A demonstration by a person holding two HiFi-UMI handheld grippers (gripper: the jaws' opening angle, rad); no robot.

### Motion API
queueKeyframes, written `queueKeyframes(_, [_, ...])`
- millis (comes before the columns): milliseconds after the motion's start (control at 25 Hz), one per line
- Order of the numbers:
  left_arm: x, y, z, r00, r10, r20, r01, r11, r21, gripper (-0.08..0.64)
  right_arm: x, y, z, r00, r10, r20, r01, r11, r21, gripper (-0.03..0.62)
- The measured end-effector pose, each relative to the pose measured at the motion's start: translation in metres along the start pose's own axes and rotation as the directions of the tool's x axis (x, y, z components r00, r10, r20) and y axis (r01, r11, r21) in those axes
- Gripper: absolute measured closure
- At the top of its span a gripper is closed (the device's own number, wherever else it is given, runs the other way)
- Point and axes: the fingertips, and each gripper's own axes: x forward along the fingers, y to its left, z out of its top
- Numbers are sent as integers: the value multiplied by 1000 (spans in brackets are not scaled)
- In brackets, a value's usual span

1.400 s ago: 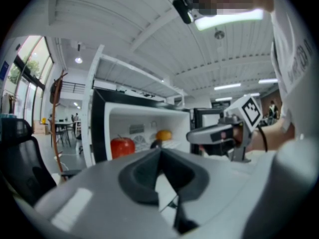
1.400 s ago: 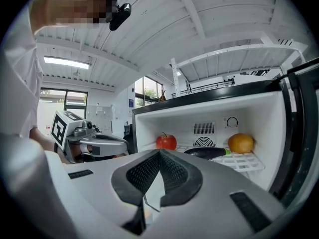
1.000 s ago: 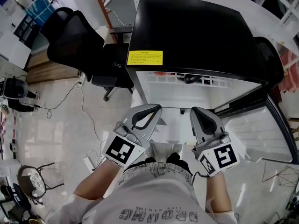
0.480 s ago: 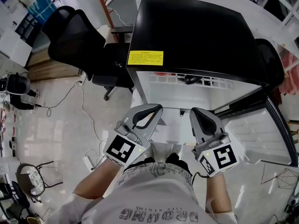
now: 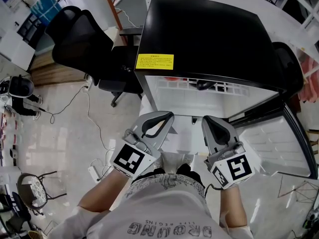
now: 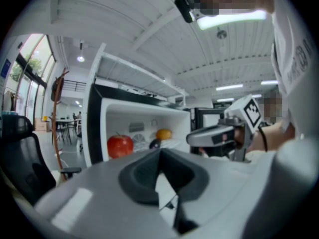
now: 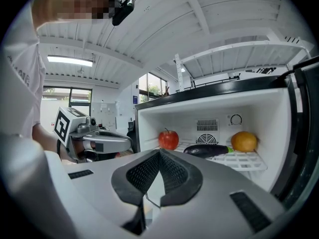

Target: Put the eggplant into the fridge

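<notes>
The dark purple eggplant [image 7: 207, 150] lies on the white wire shelf [image 7: 238, 160] inside the open black mini fridge [image 5: 204, 39], between a red apple [image 7: 169, 139] and an orange [image 7: 244, 141]. From the head view only its dark end [image 5: 205, 84] shows at the shelf edge. My left gripper [image 5: 168, 116] and right gripper [image 5: 205, 119] hang side by side in front of the fridge, level, apart from the shelf. Both are shut with nothing between their pads. In the left gripper view the apple [image 6: 120, 147] and eggplant [image 6: 155, 144] show in the fridge.
The fridge door [image 5: 294, 133] stands open to the right. A black office chair [image 5: 87, 49] stands left of the fridge, with cables and a power strip [image 5: 97, 172] on the glossy floor. More chairs and a wooden stand sit farther left.
</notes>
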Motion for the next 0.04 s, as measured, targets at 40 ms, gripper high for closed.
queueKeyframes(40, [0,0,0,1000,0,-1,0,1000,1,552,0,0,0,1000,0,-1,0,1000,0,589])
